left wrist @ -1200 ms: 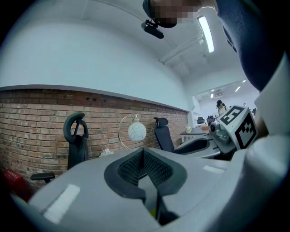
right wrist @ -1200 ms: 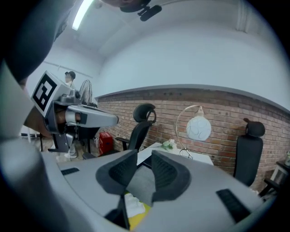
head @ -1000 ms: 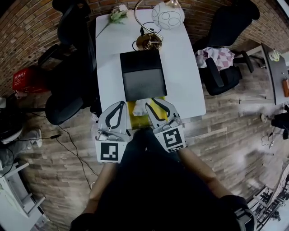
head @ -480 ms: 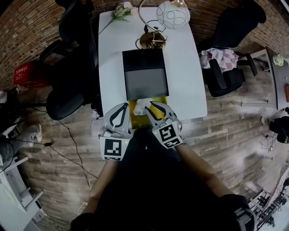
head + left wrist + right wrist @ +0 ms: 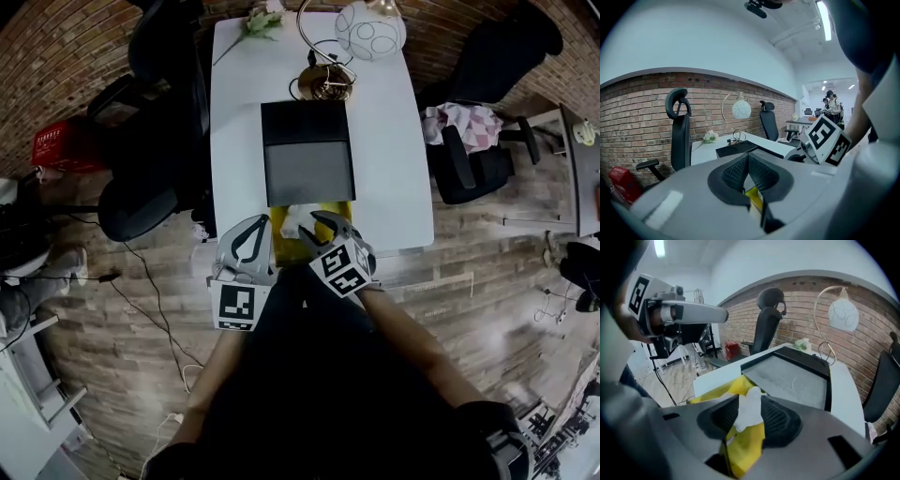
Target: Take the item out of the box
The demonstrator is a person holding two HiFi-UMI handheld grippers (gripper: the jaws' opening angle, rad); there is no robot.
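Note:
A yellow box [image 5: 323,248] with a white tissue [image 5: 292,221] sticking out of its top stands at the near edge of the white table [image 5: 394,169]. My right gripper [image 5: 313,226] tilts down over it. In the right gripper view the tissue [image 5: 750,408] rises between its pads above the yellow box [image 5: 743,446]; the jaws have just been opening and stand open around it. My left gripper [image 5: 257,222] hovers just left of the box, jaws shut and empty; a sliver of the yellow box [image 5: 754,199] shows below them.
A black box [image 5: 307,155] with a grey inside lies mid-table. Behind it are an arc lamp with a white globe [image 5: 370,28] and a flower [image 5: 262,21]. Office chairs [image 5: 150,141] [image 5: 478,141] flank the table; a red basket [image 5: 61,145] sits on the floor at left.
Both grippers have sunk toward the yellow box. The right one has tipped steeply down, and its jaws have spread around the tissue.

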